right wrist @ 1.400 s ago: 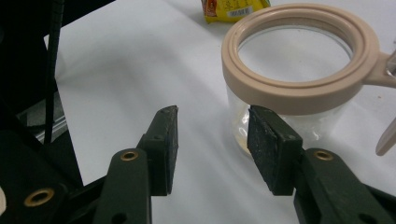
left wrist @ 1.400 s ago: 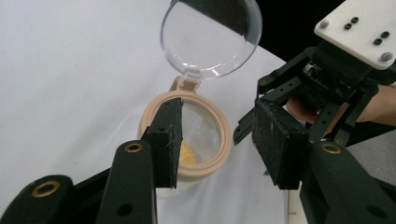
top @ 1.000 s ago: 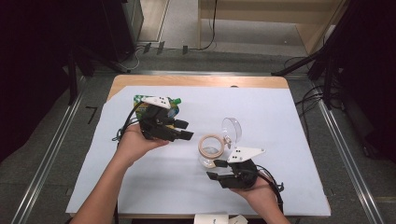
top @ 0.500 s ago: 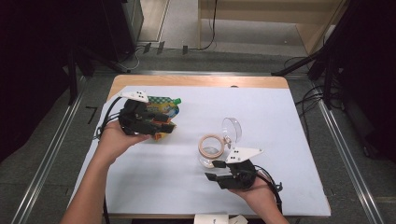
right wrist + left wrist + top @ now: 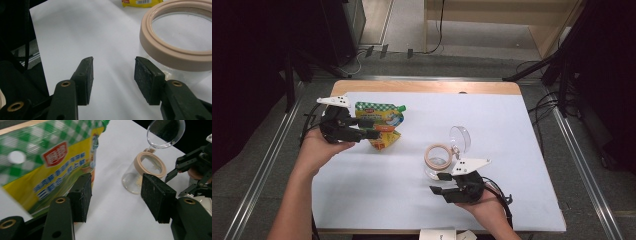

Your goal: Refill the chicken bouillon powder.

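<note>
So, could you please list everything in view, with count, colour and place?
Pouch: one, green and yellow, far left of the table, beside the left gripper's jaws.
Jar: one, clear with a beige rim, right of centre.
Lid: one, clear, hinged open behind the jar.
Table cover: one, white, over the wooden table.
Left gripper: one, black, open at the pouch.
Right gripper: one, black, open near the jar.

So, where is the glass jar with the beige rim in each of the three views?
High view: glass jar at centre, just beyond the right tongs.
Left gripper view: upper right, lid open.
Right gripper view: right edge.
Shared landmark: the yellow-green pouch.
</note>
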`<state>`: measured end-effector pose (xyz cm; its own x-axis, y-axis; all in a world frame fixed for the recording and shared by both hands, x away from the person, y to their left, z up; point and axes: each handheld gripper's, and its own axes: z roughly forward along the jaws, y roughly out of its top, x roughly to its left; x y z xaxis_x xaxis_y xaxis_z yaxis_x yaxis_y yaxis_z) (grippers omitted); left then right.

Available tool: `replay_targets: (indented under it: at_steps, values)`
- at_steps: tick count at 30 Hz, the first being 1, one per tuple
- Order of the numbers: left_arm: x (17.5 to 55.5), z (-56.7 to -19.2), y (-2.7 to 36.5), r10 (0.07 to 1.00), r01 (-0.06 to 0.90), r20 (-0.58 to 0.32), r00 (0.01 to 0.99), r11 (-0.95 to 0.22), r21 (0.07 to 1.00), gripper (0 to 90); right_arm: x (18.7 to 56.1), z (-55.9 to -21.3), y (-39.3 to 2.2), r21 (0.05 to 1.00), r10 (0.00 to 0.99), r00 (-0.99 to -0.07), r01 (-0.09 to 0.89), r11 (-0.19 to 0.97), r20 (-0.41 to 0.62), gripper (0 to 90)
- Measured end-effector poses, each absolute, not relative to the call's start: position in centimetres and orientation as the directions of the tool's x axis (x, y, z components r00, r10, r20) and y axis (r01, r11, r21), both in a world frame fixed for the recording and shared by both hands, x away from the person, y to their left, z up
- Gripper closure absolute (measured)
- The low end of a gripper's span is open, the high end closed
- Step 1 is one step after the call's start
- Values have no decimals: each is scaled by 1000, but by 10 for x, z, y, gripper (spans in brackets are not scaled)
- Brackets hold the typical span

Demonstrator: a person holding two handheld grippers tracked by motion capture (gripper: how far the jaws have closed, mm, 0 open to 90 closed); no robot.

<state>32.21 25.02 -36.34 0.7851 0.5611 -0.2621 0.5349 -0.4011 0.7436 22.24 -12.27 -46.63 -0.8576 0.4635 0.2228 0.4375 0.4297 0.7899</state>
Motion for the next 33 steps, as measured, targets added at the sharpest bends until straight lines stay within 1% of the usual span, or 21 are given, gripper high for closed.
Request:
replay_targets:
  at_steps: [8, 18, 28, 33]
  values:
    - [322, -367, 275, 625, 565, -243, 742, -388, 728, 422, 223, -467, -120, 790, 456, -862, 432, 435, 221, 507]
    - [328, -377, 296, 667, 600, -252, 701, -360, 715, 418, 222, -468, -117, 786, 449, -869, 422, 453, 208, 503]
    - [350, -395, 287, 663, 607, -270, 698, -350, 713, 432, 221, -471, -110, 778, 429, -880, 412, 474, 204, 502]
    - [356, -402, 273, 648, 591, -249, 719, -383, 710, 481, 221, -472, -103, 780, 416, -885, 408, 474, 210, 495]
